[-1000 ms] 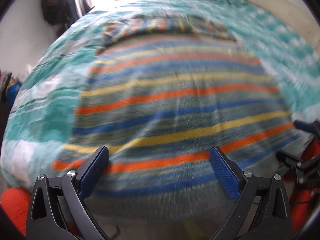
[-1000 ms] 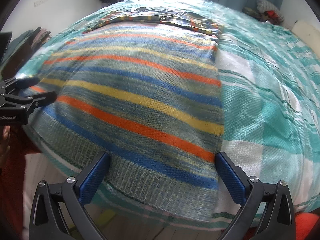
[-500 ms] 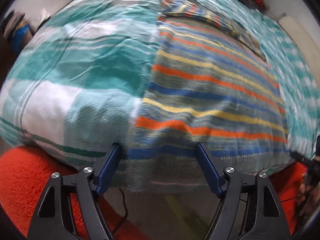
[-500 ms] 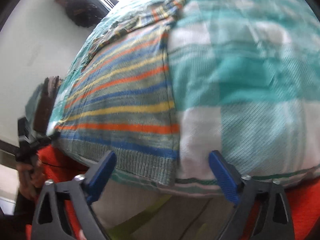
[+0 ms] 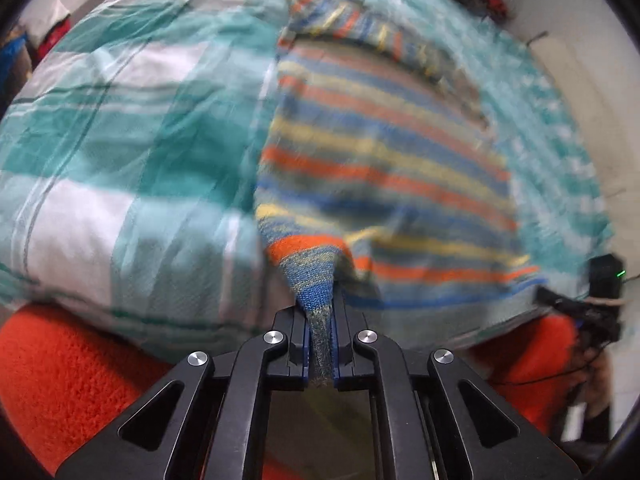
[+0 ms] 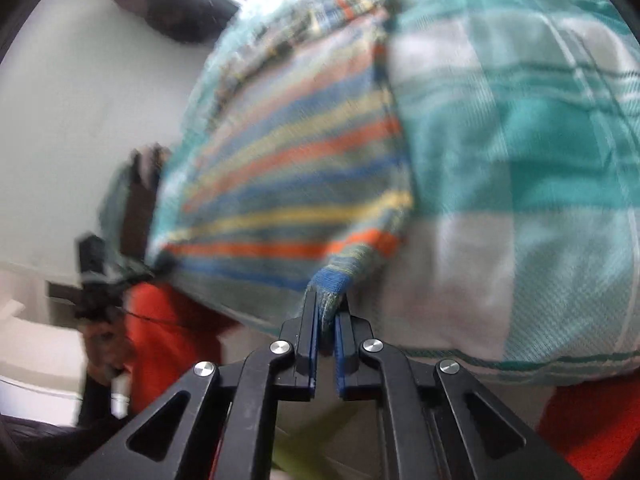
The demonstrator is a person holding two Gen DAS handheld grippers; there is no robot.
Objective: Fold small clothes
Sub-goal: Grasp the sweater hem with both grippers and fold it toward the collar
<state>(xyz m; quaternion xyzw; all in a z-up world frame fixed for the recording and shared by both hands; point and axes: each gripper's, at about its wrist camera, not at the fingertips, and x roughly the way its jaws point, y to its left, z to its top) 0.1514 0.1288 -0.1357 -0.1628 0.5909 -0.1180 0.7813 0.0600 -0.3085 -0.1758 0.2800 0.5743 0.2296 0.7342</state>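
A knitted sweater (image 5: 380, 152) striped in blue, orange, yellow and grey lies flat on a bed with a teal and white checked cover (image 5: 120, 140). My left gripper (image 5: 322, 320) is at the sweater's near left hem corner. Its jaws are closing, the pads press on the ribbed hem, and the corner is pulled up into a peak. In the right wrist view the sweater (image 6: 300, 184) runs off to the far left. My right gripper (image 6: 327, 312) is closing on the near right hem corner, with the knit pinched between its pads. Both views are blurred.
The bed cover (image 6: 520, 160) spreads wide on the outer side of each corner. An orange sleeve (image 5: 60, 380) shows below the bed's near edge, and again in the right view (image 6: 160, 340). Dark bags and clutter stand by the far wall (image 6: 172, 12).
Both grippers were open over the sweater's hem. Each swung out to its own hem corner and shut on it, and the corners now lift off the bed.
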